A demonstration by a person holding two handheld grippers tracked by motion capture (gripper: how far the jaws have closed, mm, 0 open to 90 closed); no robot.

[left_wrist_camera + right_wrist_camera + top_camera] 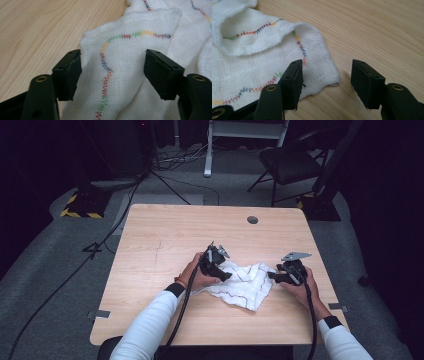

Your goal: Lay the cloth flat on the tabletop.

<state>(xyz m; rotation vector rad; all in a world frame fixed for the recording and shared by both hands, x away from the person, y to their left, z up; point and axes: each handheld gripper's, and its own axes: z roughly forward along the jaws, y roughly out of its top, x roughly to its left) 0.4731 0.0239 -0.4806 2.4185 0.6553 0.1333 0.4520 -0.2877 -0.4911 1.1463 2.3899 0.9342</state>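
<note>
two black two-jaw grippers meet at a crumpled white gauze cloth with rainbow zigzag stitching, which lies on the pale wooden table a little right of centre, towards the near edge. in the high view the cloth's left end is hidden under the left gripper and the hand that holds it, and the stitching shrinks to faint reddish lines there; both forearms in white sleeves are cut off by the bottom edge. the left gripper view crops the cloth at the top, right and bottom, so its full outline cannot be made out. the weave is loose and open, soft, gathered into rounded folds and a rolled hem. the table shows a straight, matt grain, with a small round grey cap near its far edge. the left gripper stands with its jaws wide apart, a raised fold of cloth between them; whether the left pad grazes the fold cannot be told, and the right pad is clear of it. the right gripper also stands wide, over the cloth's thin frayed corner, gripping nothing. the pads are blocky, dull rubber.
</note>
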